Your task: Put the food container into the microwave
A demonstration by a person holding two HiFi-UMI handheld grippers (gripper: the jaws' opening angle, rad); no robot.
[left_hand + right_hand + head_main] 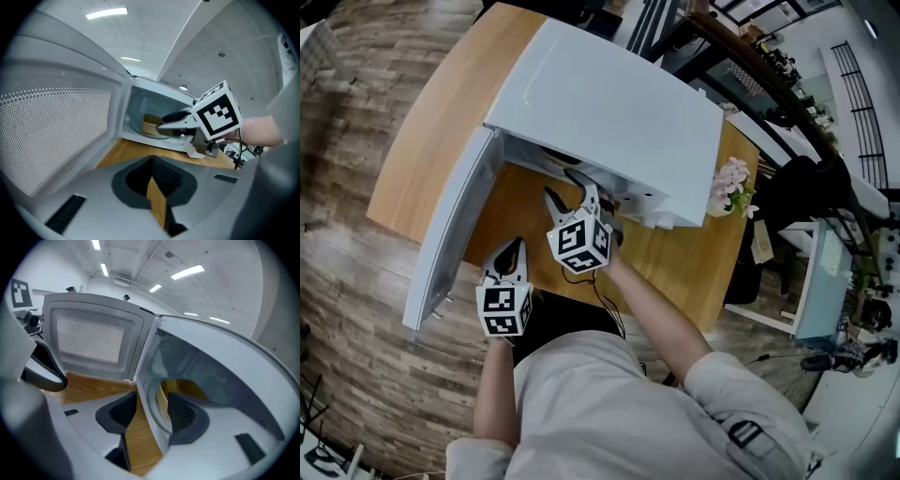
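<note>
The white microwave (609, 103) stands on a wooden table (422, 141) with its door (450, 234) swung wide to the left. A round tan food container (151, 125) rests inside on the glass turntable (150, 413), also seen as the container (180, 387) in the right gripper view. My right gripper (565, 187) is open at the cavity mouth, its jaws spread just short of the container and touching nothing. It shows as the right gripper (171, 123) from the left side. My left gripper (514, 248) hovers lower, near the open door, jaws together and empty.
The open door (89, 338) with its dotted window stands close on the left of both grippers. A small vase of pink flowers (731, 183) sits on the table right of the microwave. Wood-plank floor surrounds the table; dark furniture stands at the right.
</note>
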